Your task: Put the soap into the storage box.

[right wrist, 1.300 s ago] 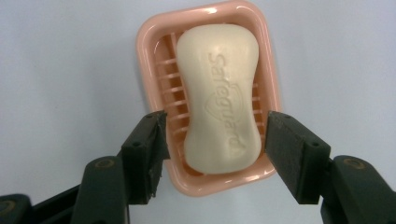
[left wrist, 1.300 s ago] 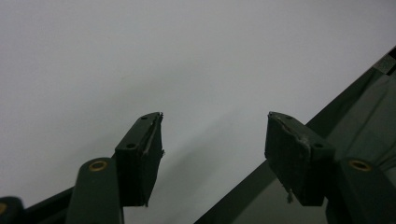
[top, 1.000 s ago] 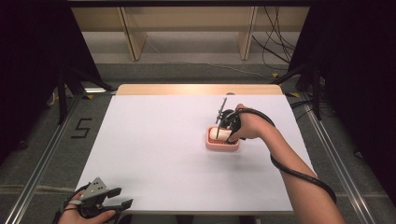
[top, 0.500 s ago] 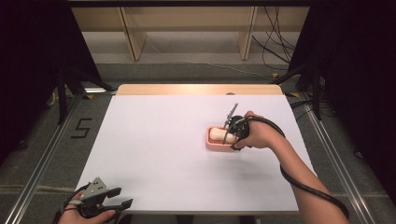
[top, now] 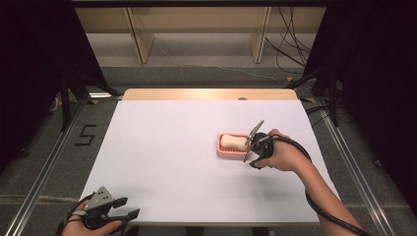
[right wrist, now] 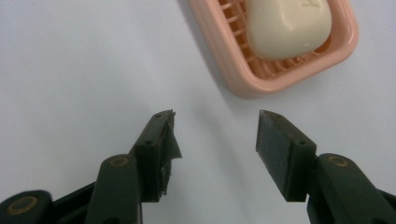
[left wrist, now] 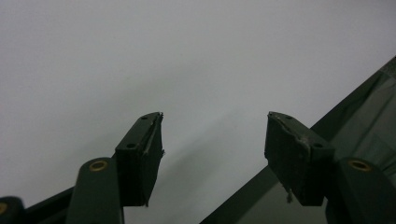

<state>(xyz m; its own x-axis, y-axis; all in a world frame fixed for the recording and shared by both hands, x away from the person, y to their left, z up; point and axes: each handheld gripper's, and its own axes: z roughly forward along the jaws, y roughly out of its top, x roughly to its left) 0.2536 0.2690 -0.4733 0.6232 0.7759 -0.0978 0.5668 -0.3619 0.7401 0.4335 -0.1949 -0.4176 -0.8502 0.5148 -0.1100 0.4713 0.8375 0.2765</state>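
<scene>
The white table (top: 167,162) is brightly and evenly lit from above; the surroundings beyond it fall into near black. Shadows on the table are soft and short. The high view is slightly soft, without glare. In the left gripper view the table appears dim grey. In the right gripper view the soap (right wrist: 287,25) is sharp, and faint shadows lie beneath the jaws.

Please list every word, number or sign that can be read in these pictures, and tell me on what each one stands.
"5": a dark numeral marked on the grey floor, left of the table, in the high view.
Embossed mark on the top of the soap bar, at the upper edge of the right gripper view: cut off and too faint to read.
The pink soap dish and the grippers bear no readable text.
</scene>
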